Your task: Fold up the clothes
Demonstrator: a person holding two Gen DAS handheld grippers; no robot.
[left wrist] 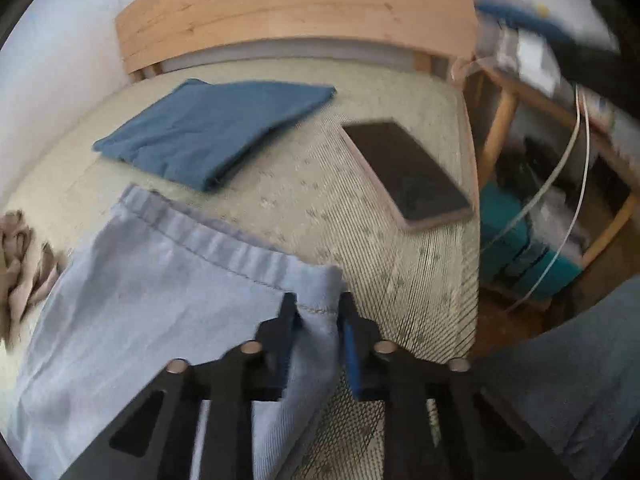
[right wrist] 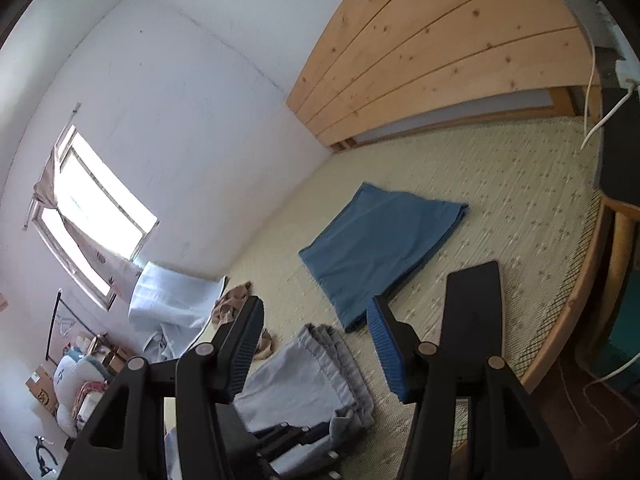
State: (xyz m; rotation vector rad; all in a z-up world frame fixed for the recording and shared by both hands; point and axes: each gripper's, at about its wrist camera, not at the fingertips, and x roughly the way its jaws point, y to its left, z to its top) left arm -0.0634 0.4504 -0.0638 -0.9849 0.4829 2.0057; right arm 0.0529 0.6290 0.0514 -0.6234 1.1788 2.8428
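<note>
Denim, pale blue jeans (left wrist: 152, 300), lies on the bed mat (left wrist: 304, 196) near a folded blue cloth (left wrist: 212, 128). Left gripper (left wrist: 318, 312) pinches the waistband corner; right gripper (right wrist: 316, 316) hangs above, jaws spread, holding nothing.

Garments on the bed: three.
- One light blue garment with gathered waistband (left wrist: 168, 276), laid out flat.
- One dark blue cloth (left wrist: 216, 128), folded into a rectangle.
- One crumpled tan item (left wrist: 24, 264) near the bed's edge.

Phones: one, dark screen with pale edge (left wrist: 406, 174), on the mat.

Grippers: two, a left gripper (left wrist: 318, 312) and a right gripper (right wrist: 316, 328).

Bed (right wrist: 520, 208): one, with one wooden headboard (right wrist: 432, 48).

Windows (right wrist: 96, 212): one.

White cables at the bedside (left wrist: 560, 168): two.
</note>
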